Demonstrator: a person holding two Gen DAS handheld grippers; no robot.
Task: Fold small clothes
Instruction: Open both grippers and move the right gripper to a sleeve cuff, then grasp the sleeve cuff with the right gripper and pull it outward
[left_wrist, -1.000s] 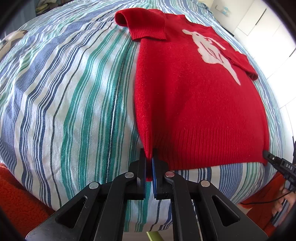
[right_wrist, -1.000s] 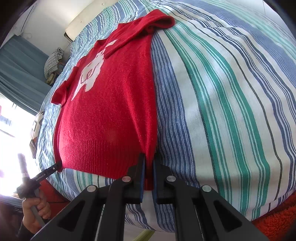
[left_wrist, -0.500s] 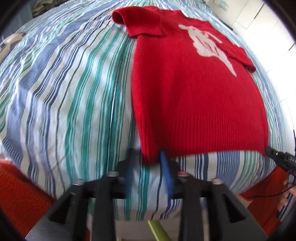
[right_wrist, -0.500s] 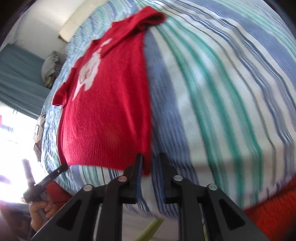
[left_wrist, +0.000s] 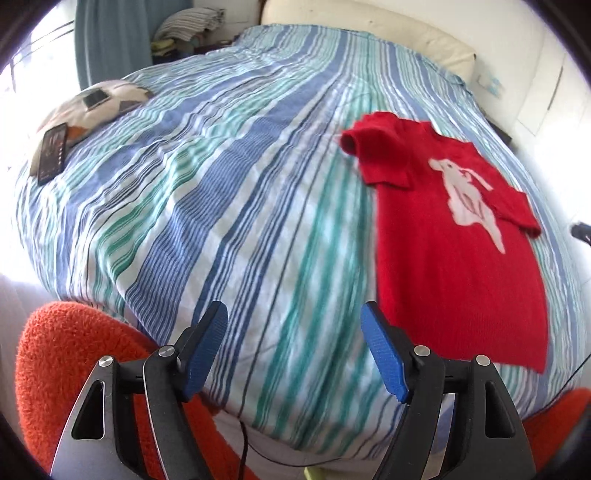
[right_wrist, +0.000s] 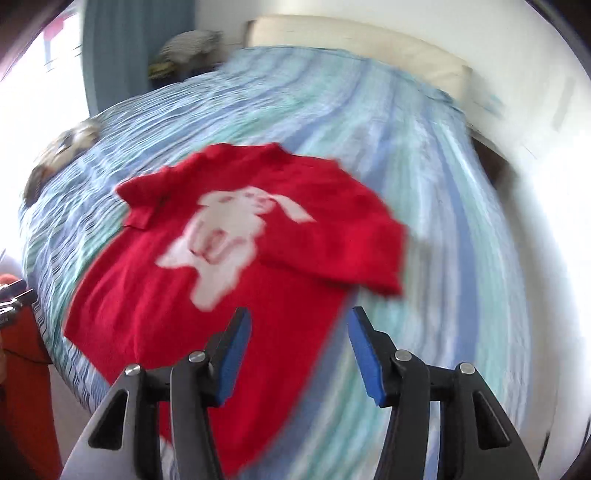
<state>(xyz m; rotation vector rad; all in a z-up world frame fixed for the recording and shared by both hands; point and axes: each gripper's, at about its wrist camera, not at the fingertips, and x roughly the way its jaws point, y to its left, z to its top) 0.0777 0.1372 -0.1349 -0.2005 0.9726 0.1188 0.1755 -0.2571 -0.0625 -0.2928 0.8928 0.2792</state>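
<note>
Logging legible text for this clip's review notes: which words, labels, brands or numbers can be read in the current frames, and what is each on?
No text reads in either view.
Red sweater: a white animal figure only, no letters.
Dark flat device on the cushion: small markings, too small to read.
Striped bedcover: pattern only.
Left gripper and right gripper: no print visible; the right wrist view is motion-blurred.

black hand-held gripper (left_wrist: 293, 349); blue pads (left_wrist: 384, 354); silver screws (left_wrist: 420, 350)

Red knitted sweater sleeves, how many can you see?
2. On the red knitted sweater, one short sleeve points left toward the striped bedspread; the other short sleeve lies at its right edge.
</note>
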